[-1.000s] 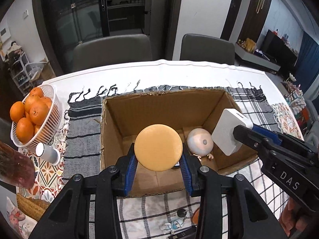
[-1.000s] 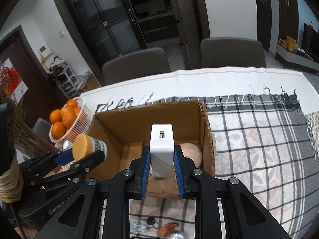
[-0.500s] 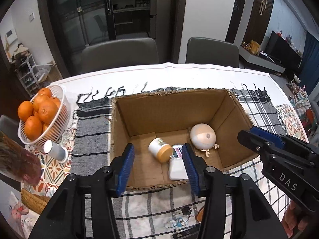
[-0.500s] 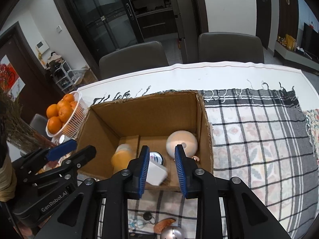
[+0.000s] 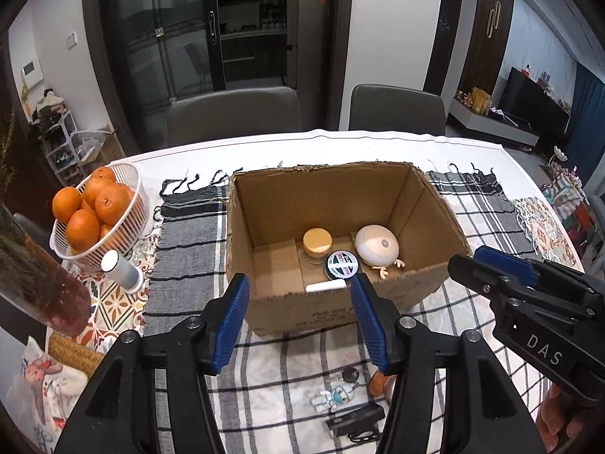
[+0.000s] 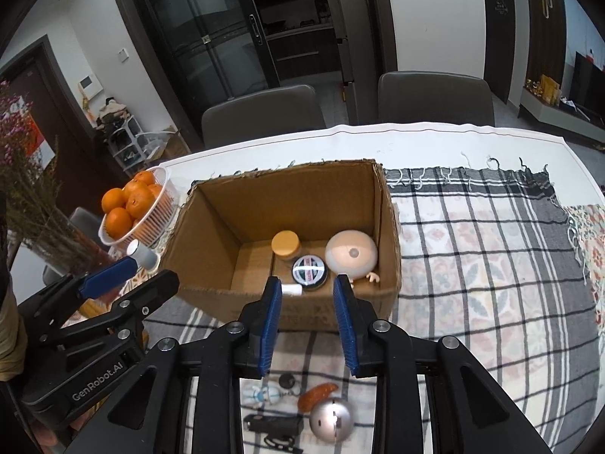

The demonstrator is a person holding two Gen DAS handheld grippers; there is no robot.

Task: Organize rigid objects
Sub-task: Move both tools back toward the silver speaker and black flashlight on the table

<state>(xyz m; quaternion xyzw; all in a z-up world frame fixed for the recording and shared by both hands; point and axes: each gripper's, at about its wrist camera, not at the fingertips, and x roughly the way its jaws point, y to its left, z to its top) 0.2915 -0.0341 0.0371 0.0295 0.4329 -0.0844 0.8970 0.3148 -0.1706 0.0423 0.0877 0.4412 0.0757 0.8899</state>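
An open cardboard box point(image 5: 416, 196) point(image 6: 211, 212) stands on a checked cloth. Inside lie a jar with a tan lid point(image 5: 317, 241) point(image 6: 286, 244), a round black tin point(image 5: 341, 263) point(image 6: 309, 269), a white block point(image 5: 326, 286) point(image 6: 292, 290) and a pale doll head point(image 5: 377, 246) point(image 6: 351, 252). My left gripper point(image 5: 298, 321) is open and empty, in front of the box. My right gripper point(image 6: 307, 321) is open and empty, just in front of the box's near wall. Each gripper shows in the other's view, the right one point(image 5: 487, 261) and the left one point(image 6: 124, 276).
A white basket of oranges point(image 5: 132, 204) point(image 6: 166, 189) and a small white cylinder point(image 5: 121, 270) point(image 6: 143, 253) stand left of the box. Near me lie a toy keychain point(image 5: 336, 395) point(image 6: 264, 393), a black gadget point(image 5: 355, 416) point(image 6: 272, 423), a silver ball point(image 6: 332, 420) and an orange piece point(image 6: 317, 396). Two chairs stand behind the table.
Both grippers opened: the tan-lidded jar left my left one and the white block left my right one, and both now rest in the box. Both grippers have drawn back toward me.
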